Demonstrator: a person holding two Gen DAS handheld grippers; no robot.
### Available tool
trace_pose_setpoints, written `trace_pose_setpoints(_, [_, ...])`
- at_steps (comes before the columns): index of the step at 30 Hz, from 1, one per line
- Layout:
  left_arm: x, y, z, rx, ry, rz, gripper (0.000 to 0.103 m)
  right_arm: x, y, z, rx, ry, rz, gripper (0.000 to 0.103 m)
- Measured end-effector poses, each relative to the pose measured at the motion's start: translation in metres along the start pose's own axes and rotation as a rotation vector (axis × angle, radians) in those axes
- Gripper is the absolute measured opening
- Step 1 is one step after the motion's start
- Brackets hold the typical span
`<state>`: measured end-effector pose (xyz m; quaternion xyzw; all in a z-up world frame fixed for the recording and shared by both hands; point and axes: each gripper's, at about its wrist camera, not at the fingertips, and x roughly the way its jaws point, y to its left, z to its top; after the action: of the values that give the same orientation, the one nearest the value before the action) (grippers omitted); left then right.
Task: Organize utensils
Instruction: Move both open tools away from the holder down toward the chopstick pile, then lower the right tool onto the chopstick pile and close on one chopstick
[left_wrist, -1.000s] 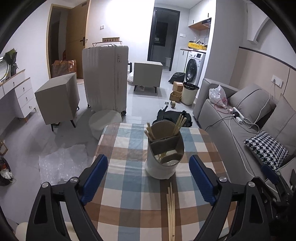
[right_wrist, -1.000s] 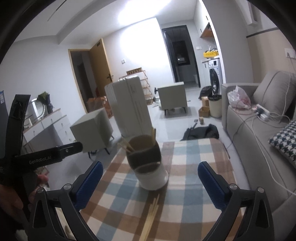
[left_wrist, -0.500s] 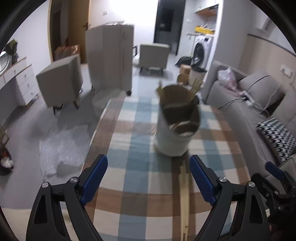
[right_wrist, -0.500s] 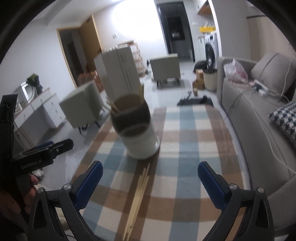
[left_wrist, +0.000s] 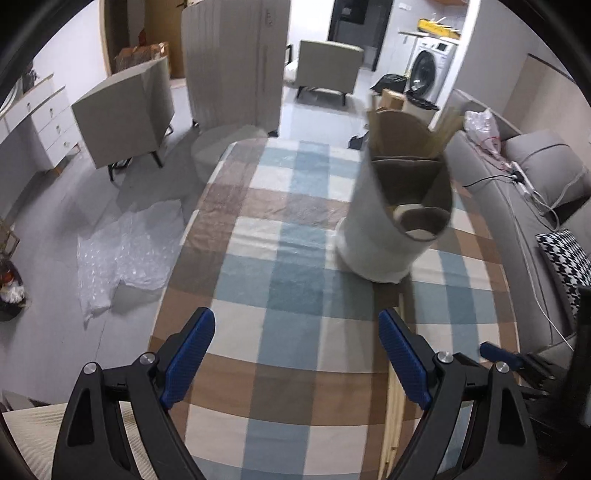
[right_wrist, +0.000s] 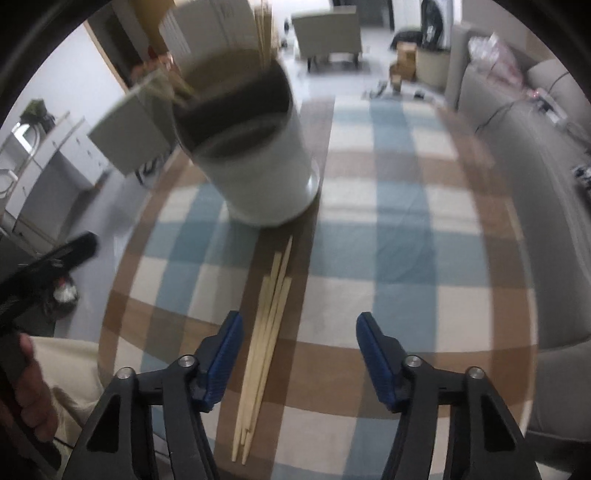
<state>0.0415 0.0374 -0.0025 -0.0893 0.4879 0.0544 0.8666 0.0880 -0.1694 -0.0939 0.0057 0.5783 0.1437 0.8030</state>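
Note:
A white utensil holder (left_wrist: 384, 236) with brown dividers stands on the checked tablecloth (left_wrist: 295, 229) and has chopsticks upright in its far side. A bundle of loose wooden chopsticks (right_wrist: 266, 332) lies on the cloth just in front of the holder (right_wrist: 258, 173). My right gripper (right_wrist: 299, 360) points down over the bundle. Its jaws are closing with the chopsticks between them, close to the left finger (right_wrist: 223, 354), and the pads are not touching them. My left gripper (left_wrist: 295, 356) hovers open over bare cloth, with the chopsticks (left_wrist: 395, 402) beside its right finger.
A grey sofa (left_wrist: 524, 206) with a houndstooth pillow (left_wrist: 565, 262) runs along the table's right side. On the floor to the left are bubble wrap (left_wrist: 125, 243), a grey cabinet (left_wrist: 125, 114) and a pale suitcase (left_wrist: 236, 62). A hand (right_wrist: 26, 387) holds the left gripper.
Both grippers have sunk toward the table and tipped downward. The right gripper's jaws have narrowed, and the loose chopsticks now lie between them.

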Motion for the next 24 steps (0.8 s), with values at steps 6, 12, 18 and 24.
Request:
trace_pose_setpoints(6, [0.006,0.026,0.003,-0.094,0.049,-0.014,0.087,0.053,0.005,0.013,-0.011,0.151,-0.034,0.029])
trace_pose_setpoints(12, [0.01,0.042,0.005,-0.134,0.07,-0.017,0.087,0.067,0.015,0.019,-0.072,0.196,-0.077,0.029])
trace_pose_setpoints(18, [0.009,0.051,0.005,-0.164,0.073,-0.04,0.087,0.073,0.019,0.017,-0.123,0.22,-0.137,0.029])
trace_pose_setpoints(24, [0.01,0.056,0.007,-0.18,0.078,-0.045,0.087,0.072,0.028,0.013,-0.167,0.235,-0.169,0.028])
